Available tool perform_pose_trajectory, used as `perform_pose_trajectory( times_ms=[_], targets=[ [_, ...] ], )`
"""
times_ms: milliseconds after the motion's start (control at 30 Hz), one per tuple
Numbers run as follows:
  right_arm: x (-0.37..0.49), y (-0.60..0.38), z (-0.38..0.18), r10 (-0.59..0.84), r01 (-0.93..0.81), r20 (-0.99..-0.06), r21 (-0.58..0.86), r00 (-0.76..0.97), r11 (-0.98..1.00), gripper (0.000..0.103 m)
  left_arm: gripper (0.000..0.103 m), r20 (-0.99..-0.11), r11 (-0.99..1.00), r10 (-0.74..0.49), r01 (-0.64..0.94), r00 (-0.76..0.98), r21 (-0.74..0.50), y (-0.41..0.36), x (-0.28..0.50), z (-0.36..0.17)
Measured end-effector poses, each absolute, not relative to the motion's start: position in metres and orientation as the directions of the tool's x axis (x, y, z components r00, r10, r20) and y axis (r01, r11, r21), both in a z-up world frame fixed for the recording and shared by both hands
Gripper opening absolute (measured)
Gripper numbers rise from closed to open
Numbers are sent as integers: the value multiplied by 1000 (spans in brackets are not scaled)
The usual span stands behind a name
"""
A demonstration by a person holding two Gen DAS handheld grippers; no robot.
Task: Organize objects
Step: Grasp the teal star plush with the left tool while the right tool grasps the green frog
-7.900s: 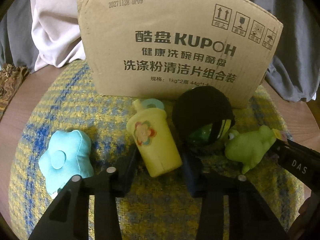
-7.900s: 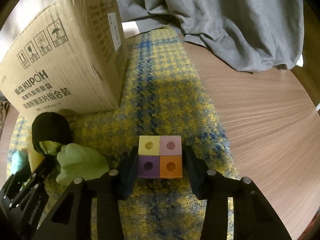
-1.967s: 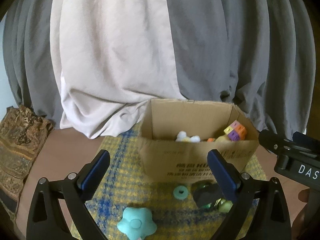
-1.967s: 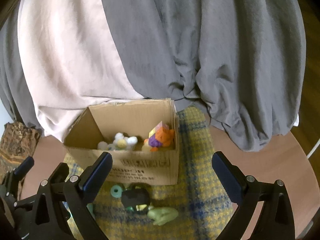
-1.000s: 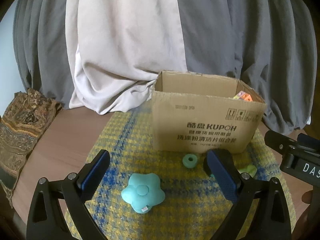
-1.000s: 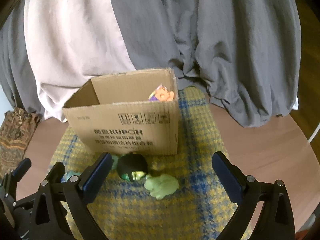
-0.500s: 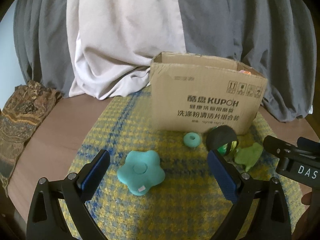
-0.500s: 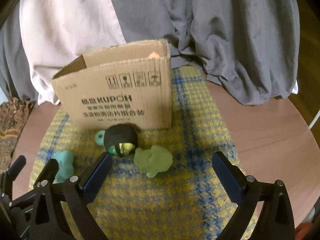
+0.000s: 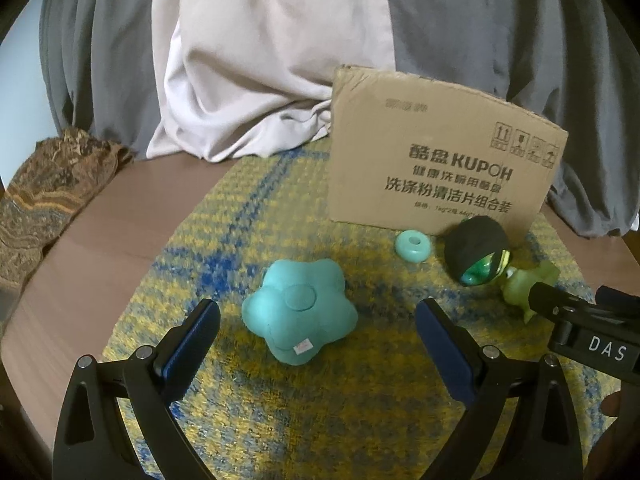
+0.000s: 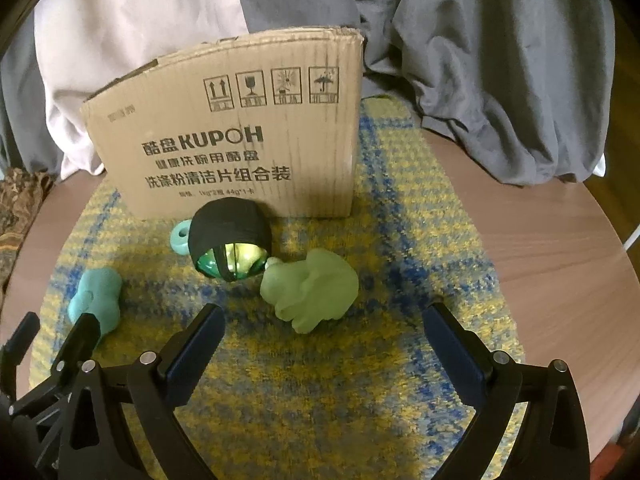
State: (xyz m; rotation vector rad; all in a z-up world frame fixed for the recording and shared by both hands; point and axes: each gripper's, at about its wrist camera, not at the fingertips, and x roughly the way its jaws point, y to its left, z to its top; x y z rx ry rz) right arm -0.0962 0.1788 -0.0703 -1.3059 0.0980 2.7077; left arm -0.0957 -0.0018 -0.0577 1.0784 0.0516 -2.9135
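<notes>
— Yellow-and-blue mat (image 9: 248, 216) is carrying what?
— Teal flower cushion (image 9: 298, 316) is lying between the gaping, empty left gripper (image 9: 318, 340) fingers; green frog toy (image 10: 310, 288) is sitting just beyond the spread, empty right gripper (image 10: 320, 340).

Round wooden table (image 10: 560, 248); yellow-blue woven mat (image 10: 400, 208), grey and pale cloths (image 10: 500, 80), patterned fabric (image 9: 44, 192) directly on it.

Dim, warm indoor light is falling softly; the cardboard box (image 10: 240, 128) is casting a shadow forward, its edges are bowing under fisheye distortion, and dark vignetting is ringing both slightly soft views.
</notes>
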Motion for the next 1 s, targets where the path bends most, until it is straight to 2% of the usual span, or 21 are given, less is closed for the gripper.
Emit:
perform_pose_trajectory(
  times_ms=[833, 933, 1000],
  targets=[
    [-126, 180, -97, 73, -152, -819, 18, -570, -988, 99, 98, -751, -990, -23, 119, -660, -74, -19, -128, -90],
    [-127, 180, -98, 67, -150, -822, 22, -566, -988, 91, 94, -748, -992, -28, 111, -663, -61, -17, -129, -89],
    [-127, 180, -99, 63, -150, -824, 27, -564, -988, 77, 87, -750, -993, -29, 103, -661, -53, -15, -131, -89]
  ],
)
